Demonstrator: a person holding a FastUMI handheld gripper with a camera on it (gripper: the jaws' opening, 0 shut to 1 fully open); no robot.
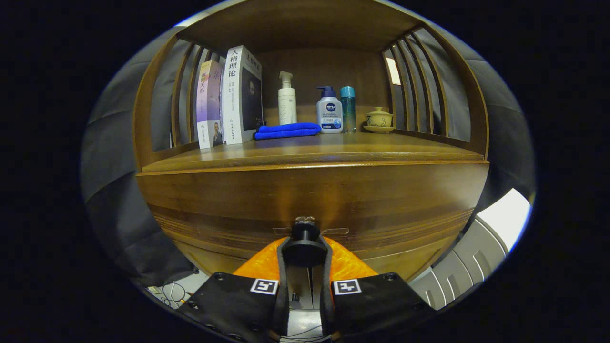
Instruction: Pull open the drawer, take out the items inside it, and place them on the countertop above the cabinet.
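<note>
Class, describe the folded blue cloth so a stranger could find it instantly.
Start at the brown wooden cabinet's countertop, beyond the gripper, whose fingers close on the round dark drawer knob. The folded blue cloth lies beside upright white books, before a white pump bottle: the only soft, flat item.

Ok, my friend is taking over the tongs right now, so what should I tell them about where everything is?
Tongs: closed on the drawer knob, one finger each side.
Drawer: looks shut, front flush with the cabinet, so what's inside can't be seen.
Countertop: already holds books, a blue cloth, three bottles and a lidded cup toward the back; the front strip is bare.
Done: knob gripped.
Left: pull the drawer open, lift the items out, set them on the countertop.
</note>
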